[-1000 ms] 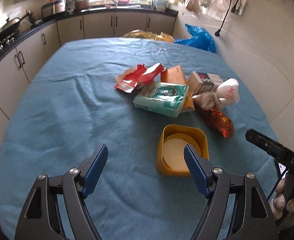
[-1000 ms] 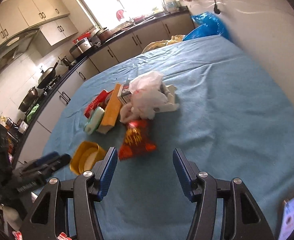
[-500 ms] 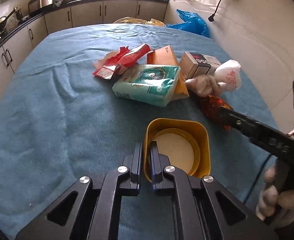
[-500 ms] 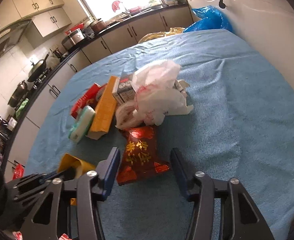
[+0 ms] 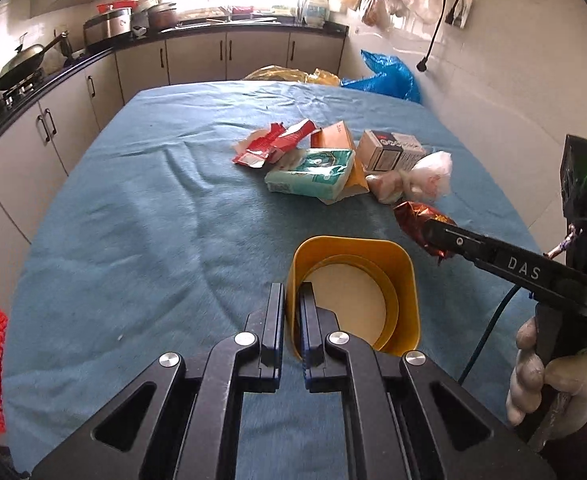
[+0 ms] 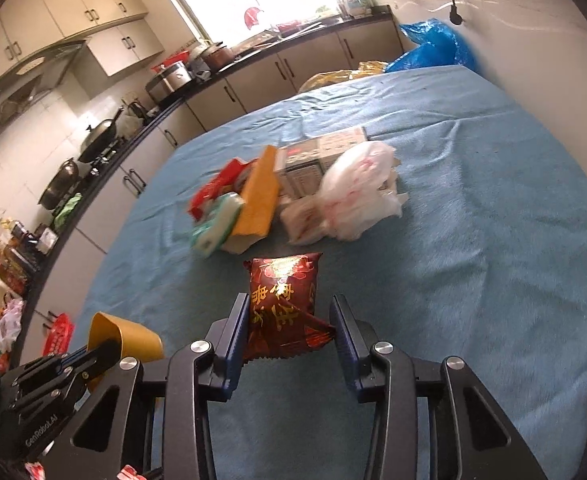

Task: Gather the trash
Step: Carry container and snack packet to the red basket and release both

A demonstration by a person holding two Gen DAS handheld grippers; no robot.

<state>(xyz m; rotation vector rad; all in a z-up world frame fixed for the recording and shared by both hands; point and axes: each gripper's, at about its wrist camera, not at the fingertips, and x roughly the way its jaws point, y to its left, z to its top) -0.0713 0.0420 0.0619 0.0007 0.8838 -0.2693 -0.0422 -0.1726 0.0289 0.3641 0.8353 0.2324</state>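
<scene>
Left gripper (image 5: 292,312) clamped on yellow tub (image 5: 353,292) wall; red snack packet (image 6: 283,300) between closing right gripper (image 6: 289,326) jaws, seemingly touching.

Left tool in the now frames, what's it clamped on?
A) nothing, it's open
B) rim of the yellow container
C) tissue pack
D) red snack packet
B: in the left wrist view the left tool has one finger inside and one outside the near wall of the yellow container, pinching its rim.

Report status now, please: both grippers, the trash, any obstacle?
Left gripper shut on yellow tub wall. Right gripper closing, red snack packet between jaws, not yet pinched. Other trash piled beyond; nothing in the way.
</scene>
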